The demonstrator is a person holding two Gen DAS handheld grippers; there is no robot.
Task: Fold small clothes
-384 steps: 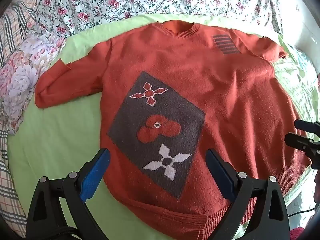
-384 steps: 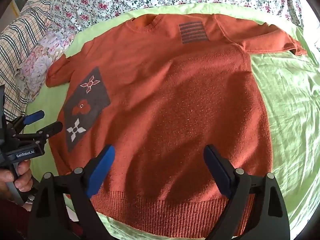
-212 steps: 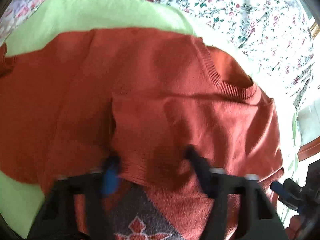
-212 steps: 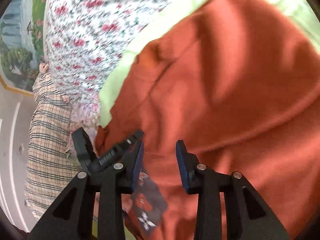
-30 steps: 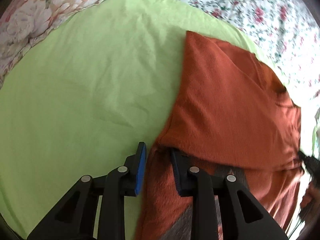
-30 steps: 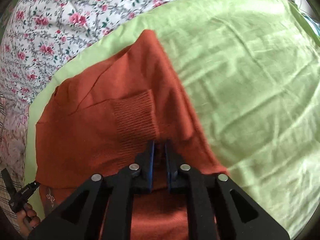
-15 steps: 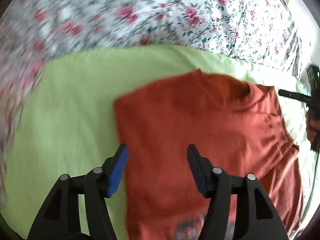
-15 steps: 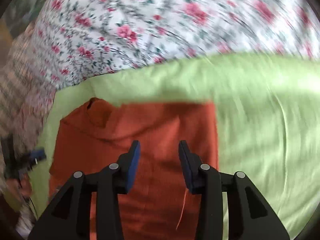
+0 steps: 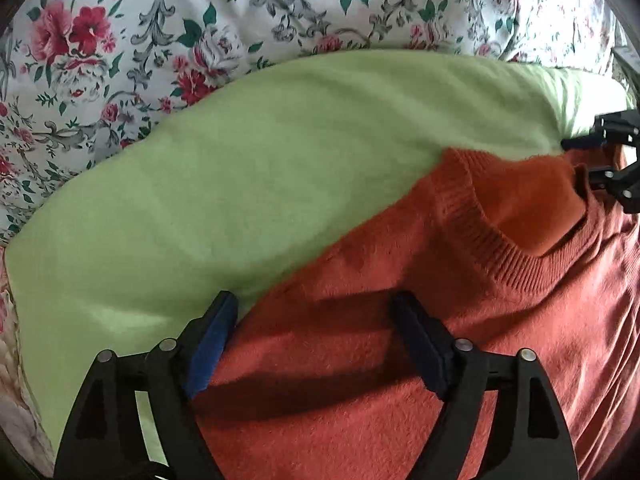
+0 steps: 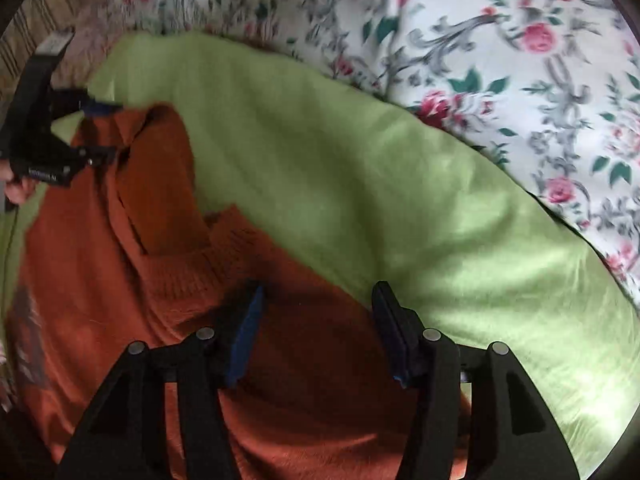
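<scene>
1. Floral bedding (image 9: 168, 36) printed with red roses fills the background of both wrist views; a light green sheet (image 9: 248, 176) is spread over it on the bed.
2. Orange-red knitted sweater (image 9: 420, 360) lies on the green sheet, its ribbed neckline (image 9: 480, 236) turned toward the floral bedding. In the right wrist view a dark patterned patch (image 10: 24, 320) shows at the far left edge of the garment.
3. Left tool (image 9: 316, 312) points steeply down over the shoulder edge of the sweater. Its jaws are opening; the blue-padded finger (image 9: 208, 340) stands over the border between sheet and knit, the other over the knit. Sweater fabric lies below the gap, and neither pad presses on it.
4. Right tool (image 10: 316, 300) is over the opposite shoulder, beside the neckline. Its jaws are likewise opening, with sweater fabric beneath the gap and no pad gripping it.
5. Each tool appears at the edge of the other's view; in the right wrist view a hand (image 10: 18, 188) holds the left tool's handle.
</scene>
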